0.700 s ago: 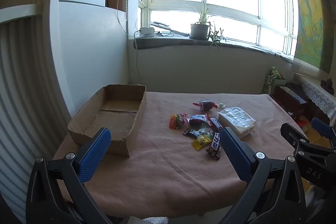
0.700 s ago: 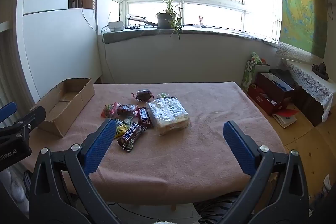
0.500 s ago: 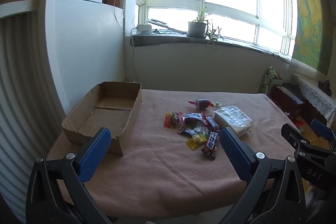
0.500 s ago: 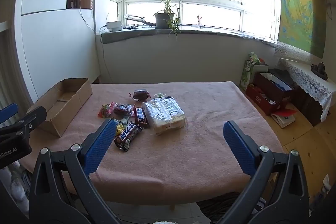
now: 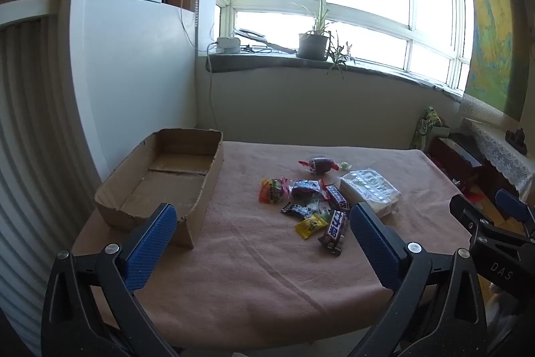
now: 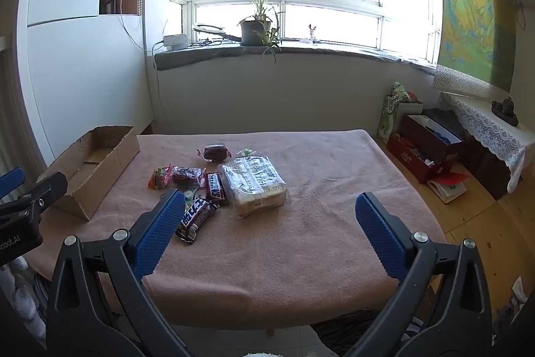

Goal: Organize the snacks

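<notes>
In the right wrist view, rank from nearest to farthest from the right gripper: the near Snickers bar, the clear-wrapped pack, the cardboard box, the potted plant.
From the right gripper:
1. Near Snickers bar, by its left finger.
2. Clear-wrapped pack, centre of the table.
3. Cardboard box, table's left edge.
4. Potted plant, on the windowsill.

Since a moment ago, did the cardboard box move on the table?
No. The cardboard box sits at the same left edge of the pink table cover, same gap to the snack pile. Only the camera shifted.

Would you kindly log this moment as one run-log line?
left hand-held gripper: open, empty | right hand-held gripper: open, empty | snacks: on table | cardboard box: empty
</notes>
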Demonstrator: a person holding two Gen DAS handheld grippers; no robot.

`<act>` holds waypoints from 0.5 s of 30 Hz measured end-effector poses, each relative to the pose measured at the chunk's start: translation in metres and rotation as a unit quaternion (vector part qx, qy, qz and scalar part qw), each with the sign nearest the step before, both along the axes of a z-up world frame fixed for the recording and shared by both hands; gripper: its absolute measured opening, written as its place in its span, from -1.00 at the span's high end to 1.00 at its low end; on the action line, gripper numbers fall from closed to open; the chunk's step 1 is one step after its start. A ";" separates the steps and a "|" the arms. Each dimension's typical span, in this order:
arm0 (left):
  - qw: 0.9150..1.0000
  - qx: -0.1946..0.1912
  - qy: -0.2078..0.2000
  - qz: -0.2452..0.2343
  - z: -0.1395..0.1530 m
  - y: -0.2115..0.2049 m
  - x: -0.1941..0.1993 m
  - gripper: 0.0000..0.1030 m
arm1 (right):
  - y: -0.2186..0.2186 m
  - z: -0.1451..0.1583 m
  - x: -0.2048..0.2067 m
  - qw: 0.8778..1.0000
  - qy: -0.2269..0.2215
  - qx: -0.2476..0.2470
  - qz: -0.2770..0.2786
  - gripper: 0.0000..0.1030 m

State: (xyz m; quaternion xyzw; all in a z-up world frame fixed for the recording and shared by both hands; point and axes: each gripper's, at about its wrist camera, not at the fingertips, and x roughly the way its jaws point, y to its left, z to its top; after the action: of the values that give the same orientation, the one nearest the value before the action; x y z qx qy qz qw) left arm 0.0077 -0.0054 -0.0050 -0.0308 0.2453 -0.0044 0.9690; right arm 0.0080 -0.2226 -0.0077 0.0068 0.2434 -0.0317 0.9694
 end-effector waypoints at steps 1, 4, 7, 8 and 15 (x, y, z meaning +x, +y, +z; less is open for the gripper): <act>1.000 0.001 -0.001 0.000 0.000 0.000 0.000 -0.99 | 0.000 0.000 0.000 1.000 0.000 0.000 0.000 -1.00; 1.000 0.000 -0.004 0.001 0.002 0.000 -0.002 -0.99 | 0.000 0.000 0.000 1.000 0.000 0.000 0.000 -1.00; 1.000 0.001 -0.006 -0.001 0.002 -0.001 -0.003 -0.99 | 0.000 0.001 0.001 1.000 0.000 0.000 -0.001 -1.00; 1.000 0.001 -0.006 -0.001 0.002 -0.001 -0.003 -0.99 | 0.000 0.001 0.001 1.000 0.000 0.000 0.000 -1.00; 1.000 -0.001 -0.004 -0.001 0.003 -0.001 -0.001 -0.99 | 0.001 0.000 0.001 1.000 0.001 0.000 -0.001 -1.00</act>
State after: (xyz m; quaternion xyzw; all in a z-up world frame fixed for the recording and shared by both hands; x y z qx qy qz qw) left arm 0.0063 -0.0063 -0.0025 -0.0313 0.2411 -0.0055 0.9700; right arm 0.0088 -0.2220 -0.0074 0.0065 0.2441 -0.0325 0.9692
